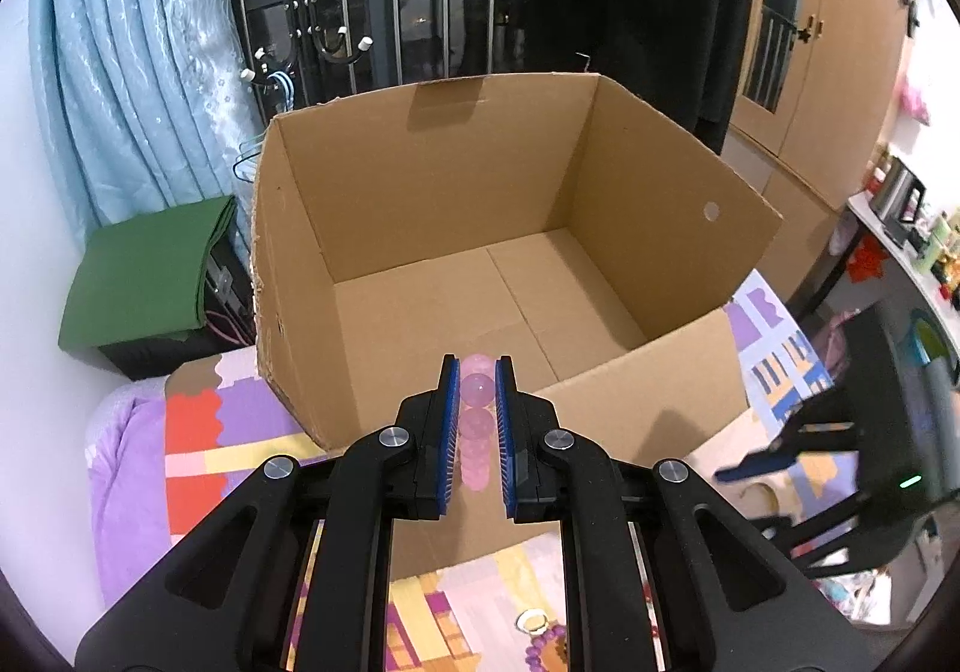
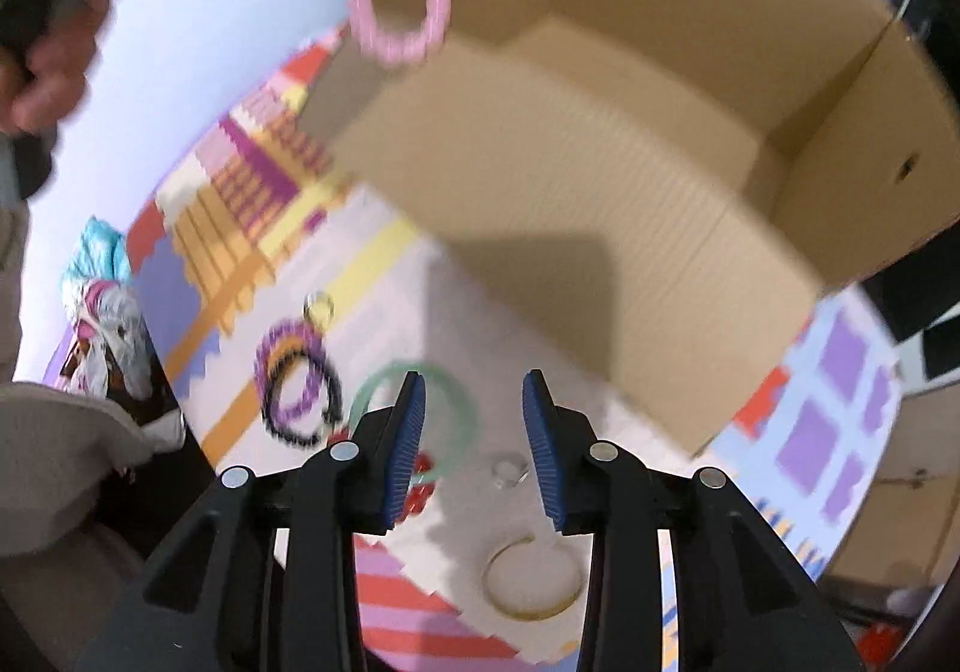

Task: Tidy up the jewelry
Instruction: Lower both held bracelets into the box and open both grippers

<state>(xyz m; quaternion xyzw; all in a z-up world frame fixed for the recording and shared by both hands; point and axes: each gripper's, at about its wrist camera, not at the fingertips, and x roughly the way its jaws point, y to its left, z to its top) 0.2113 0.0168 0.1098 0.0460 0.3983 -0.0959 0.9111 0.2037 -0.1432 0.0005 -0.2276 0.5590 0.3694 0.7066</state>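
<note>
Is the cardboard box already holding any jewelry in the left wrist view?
No: the cardboard box shows a bare floor, and the pink bead bracelet sits clamped in the left gripper above its near wall.

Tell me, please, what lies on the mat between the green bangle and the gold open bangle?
In the right wrist view, a small clear ring lies between the green bangle and the gold open bangle, with red beads just to its left.

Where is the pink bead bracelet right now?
The pink bracelet is pinched in the left tool, hanging above the near edge of the cardboard box. In the right wrist view it dangles at the top, left of centre.
</note>
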